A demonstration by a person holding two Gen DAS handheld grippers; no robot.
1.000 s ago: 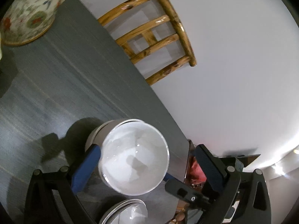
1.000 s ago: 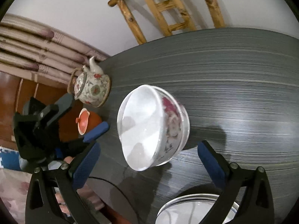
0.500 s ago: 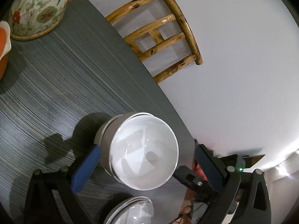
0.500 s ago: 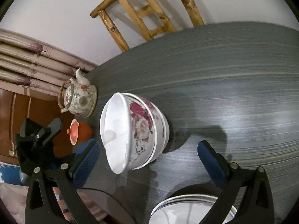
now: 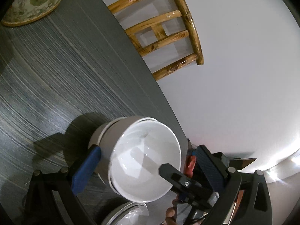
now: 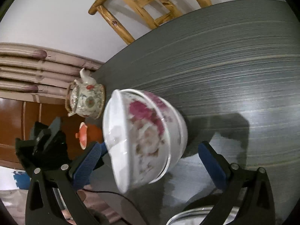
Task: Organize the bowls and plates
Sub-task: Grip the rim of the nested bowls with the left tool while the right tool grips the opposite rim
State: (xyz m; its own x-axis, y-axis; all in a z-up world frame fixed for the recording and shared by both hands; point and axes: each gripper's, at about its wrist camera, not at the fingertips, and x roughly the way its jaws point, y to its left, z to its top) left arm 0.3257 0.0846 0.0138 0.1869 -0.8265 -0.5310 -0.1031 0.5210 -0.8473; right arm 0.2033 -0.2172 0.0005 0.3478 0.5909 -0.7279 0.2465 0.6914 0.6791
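Spreading wide, both grippers bracket the nested bowls [image 5: 144,161] on the table [image 5: 56,78] without clamping them: the left gripper [image 5: 148,166] has one pad beside the outer bowl's wall. The right gripper [image 6: 150,165] stands equally released around the flowered bowls, contact unclear. Stacked plates [image 6: 189,217] lie just beside, and a teapot [image 6: 86,99] stands well apart.

No readable text, labels, brands or numbers — either view — only floral patterns.

Black hand-held gripper [image 5: 146,166] frames, blue textured pads [image 6: 86,164], silver screws
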